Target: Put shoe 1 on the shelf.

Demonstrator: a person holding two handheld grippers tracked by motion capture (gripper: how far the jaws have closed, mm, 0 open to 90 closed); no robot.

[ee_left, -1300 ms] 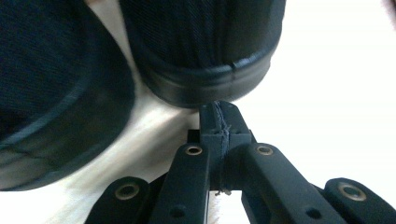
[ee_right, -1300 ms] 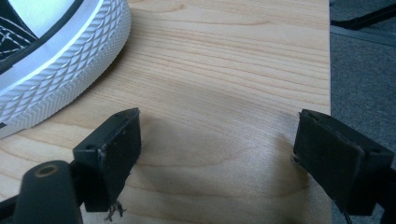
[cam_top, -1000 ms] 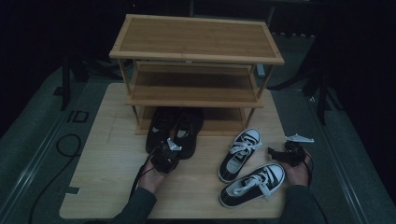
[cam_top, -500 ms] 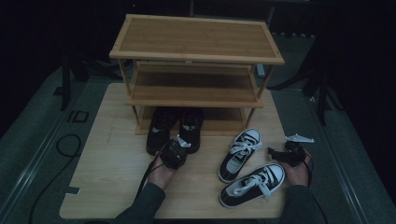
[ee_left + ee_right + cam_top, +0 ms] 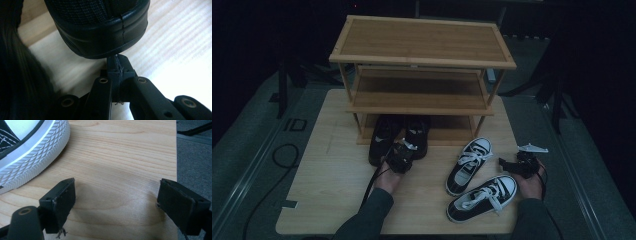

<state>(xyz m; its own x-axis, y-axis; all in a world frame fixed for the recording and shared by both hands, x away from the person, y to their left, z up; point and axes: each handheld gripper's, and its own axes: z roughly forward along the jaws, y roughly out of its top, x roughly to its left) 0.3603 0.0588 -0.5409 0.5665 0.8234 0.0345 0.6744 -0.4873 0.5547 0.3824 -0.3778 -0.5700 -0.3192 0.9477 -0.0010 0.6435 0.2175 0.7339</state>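
- No readable brand on any shoe; "ID" marked on the grey floor [image 5: 294, 124] left of the table.
- Left gripper [image 5: 401, 156] clamped tight on the heel tab of the black shoe [image 5: 100, 27], at the shoe rack [image 5: 422, 65] bottom shelf, beside its partner [image 5: 381, 140].
- Right gripper [image 5: 116, 202] gaping wide, holding nothing, over pale wooden table [image 5: 120, 157] near white-soled sneaker [image 5: 32, 152].
- Dim room; surroundings black.
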